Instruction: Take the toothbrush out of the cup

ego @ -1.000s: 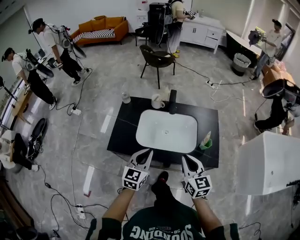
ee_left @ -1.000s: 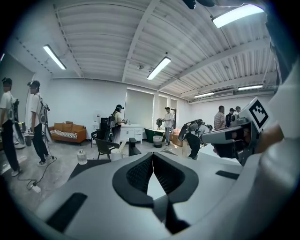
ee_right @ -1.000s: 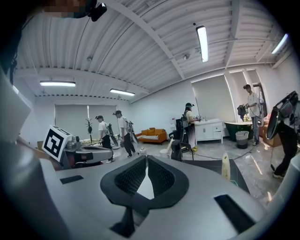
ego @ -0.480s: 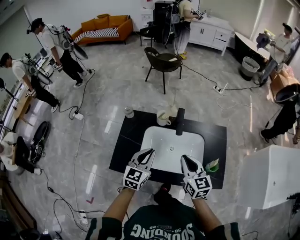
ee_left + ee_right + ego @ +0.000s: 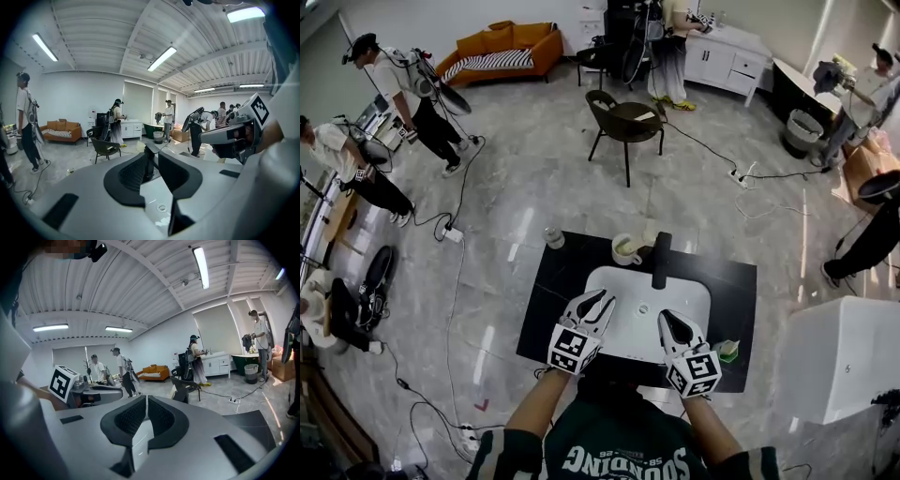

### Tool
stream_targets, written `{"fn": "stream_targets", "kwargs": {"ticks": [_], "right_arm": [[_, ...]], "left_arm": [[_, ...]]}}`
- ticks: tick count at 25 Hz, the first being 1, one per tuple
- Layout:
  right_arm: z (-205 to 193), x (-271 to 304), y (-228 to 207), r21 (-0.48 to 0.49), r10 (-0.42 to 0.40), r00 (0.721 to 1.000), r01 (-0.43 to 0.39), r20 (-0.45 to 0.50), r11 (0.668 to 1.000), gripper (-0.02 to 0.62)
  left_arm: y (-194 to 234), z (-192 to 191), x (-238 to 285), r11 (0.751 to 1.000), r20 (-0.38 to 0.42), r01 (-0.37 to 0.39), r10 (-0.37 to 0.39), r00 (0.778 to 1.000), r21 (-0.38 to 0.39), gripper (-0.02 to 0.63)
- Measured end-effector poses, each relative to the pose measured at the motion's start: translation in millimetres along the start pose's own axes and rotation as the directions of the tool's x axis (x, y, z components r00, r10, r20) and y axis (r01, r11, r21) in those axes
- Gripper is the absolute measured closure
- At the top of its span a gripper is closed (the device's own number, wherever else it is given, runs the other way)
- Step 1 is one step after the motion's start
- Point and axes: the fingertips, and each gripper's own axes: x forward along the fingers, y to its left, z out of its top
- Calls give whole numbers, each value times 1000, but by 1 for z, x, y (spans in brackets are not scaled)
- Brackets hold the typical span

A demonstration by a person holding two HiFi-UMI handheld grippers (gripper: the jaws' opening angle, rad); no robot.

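Observation:
A white cup (image 5: 625, 249) stands on the black counter (image 5: 551, 309) behind the white sink (image 5: 623, 323), left of the black faucet (image 5: 661, 260). Something pale green shows in the cup; I cannot make out the toothbrush clearly. My left gripper (image 5: 601, 297) hovers over the sink's near left part. Its jaws have just been opening, stand a little apart and hold nothing; in the left gripper view (image 5: 153, 157) the faucet (image 5: 149, 161) shows through the gap. My right gripper (image 5: 668, 318) is shut and empty over the sink's near right, pads together in its own view (image 5: 146, 399).
A green object (image 5: 728, 350) lies on the counter's right near corner. A small clear bottle (image 5: 553, 237) stands at the back left corner. A dark chair (image 5: 623, 117) stands beyond the counter, a white cabinet (image 5: 839, 361) to the right. Several people and floor cables surround the area.
The counter and sink have come closer, so both grippers now reach over the sink instead of short of it. The left jaws have parted; the right stay together.

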Motion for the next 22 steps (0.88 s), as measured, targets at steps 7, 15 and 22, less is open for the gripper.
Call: {"fn": "stream_targets", "kwargs": {"ticks": [7,15,22], "right_arm": [[11,19,-23,37,-79,997,78,12,996,551],[8,24,-40,57,-170,985,170,-8,984,551],[6,25,-48,74,-218,975,220,-35,973,551]], "left_arm": [[26,6,48,995,-33,80,-78,996,53,482],[41,5,102,975,-89,192,-183,979,109,449],[46,-10,151,954,-152,263,-241,958,144,440]]}}
